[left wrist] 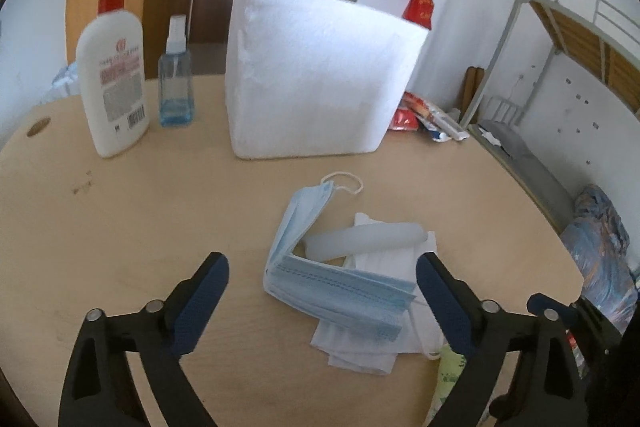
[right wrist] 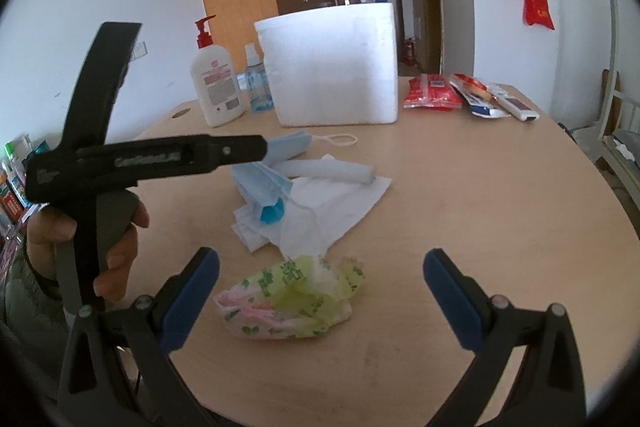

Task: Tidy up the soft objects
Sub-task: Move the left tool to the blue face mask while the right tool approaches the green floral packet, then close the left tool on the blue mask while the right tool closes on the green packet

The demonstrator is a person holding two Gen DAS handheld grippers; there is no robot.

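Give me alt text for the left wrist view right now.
The open left claw hangs over a stack of blue face masks lying on white tissues with a pale rolled tube on a wooden table. Behind stand a white foam box, a pump lotion bottle and a blue spray bottle.

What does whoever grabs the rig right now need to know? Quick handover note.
Left hand-held gripper: open, poised over the blue face masks, nothing held.
Right hand-held gripper: open, over the green tissue pack, empty.
Masks, white roll and white tissues lie piled mid-table; foam box stands behind.
Done: no soft item visibly put away.
Left: all of them.
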